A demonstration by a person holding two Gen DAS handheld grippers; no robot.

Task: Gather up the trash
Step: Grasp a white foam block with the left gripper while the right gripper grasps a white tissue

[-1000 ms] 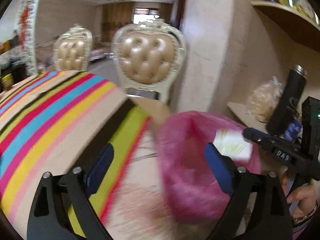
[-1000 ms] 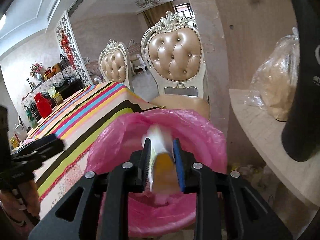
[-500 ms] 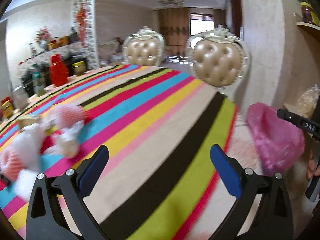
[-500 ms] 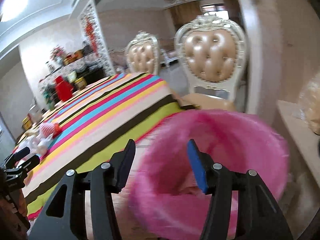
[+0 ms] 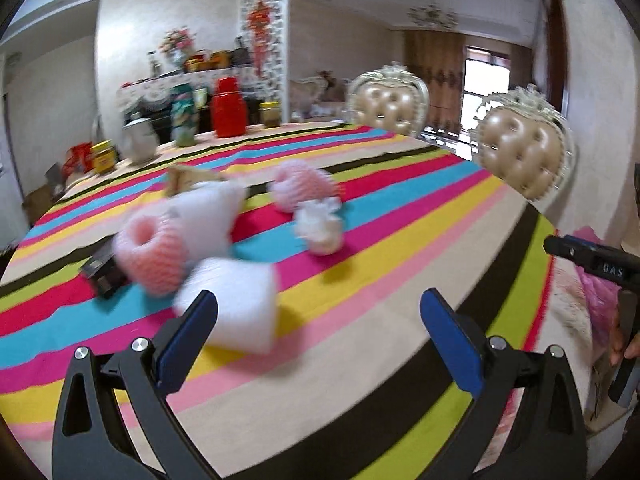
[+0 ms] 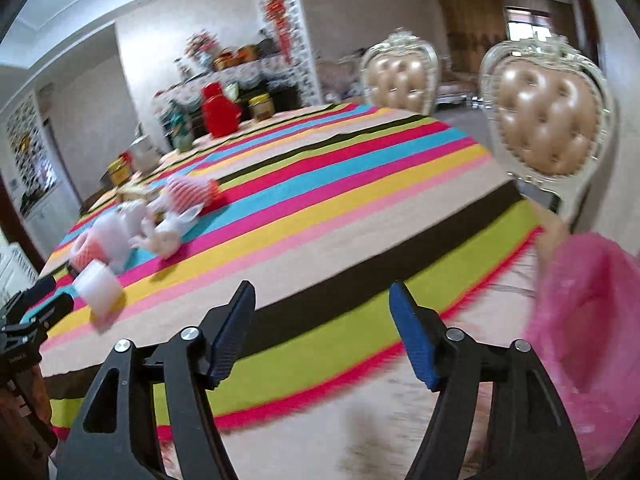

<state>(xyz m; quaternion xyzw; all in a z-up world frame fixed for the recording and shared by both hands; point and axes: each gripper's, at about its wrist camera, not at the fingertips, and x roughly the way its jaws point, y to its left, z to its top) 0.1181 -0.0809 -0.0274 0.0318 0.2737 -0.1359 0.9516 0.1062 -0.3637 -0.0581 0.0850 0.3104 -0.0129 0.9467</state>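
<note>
Trash: white foam block (image 5: 236, 308) sits nearest on the bench (image 5: 400, 280). Left gripper (image 5: 316, 344) wide, empty; right gripper (image 6: 322, 334) opening, empty. We straddle the block squarely before closing.

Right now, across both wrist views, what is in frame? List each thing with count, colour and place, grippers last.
foam fruit nets: at least two, pink, left part of the table, blurred
white foam wrap: one nearest piece, more white scraps behind it
dark flat object: one, beside the near net, too blurred to name
striped tablecloth: one, multicolour, covers the table
pink trash bag: one, open, off the table's right edge
red container: one, far end of the table
yellow-lidded jars: two, far end
tufted chairs: two, beige, far right side
left gripper: black with blue pads, open, empty, near the white foam wrap
right gripper: jaws opening, nothing between them
</note>
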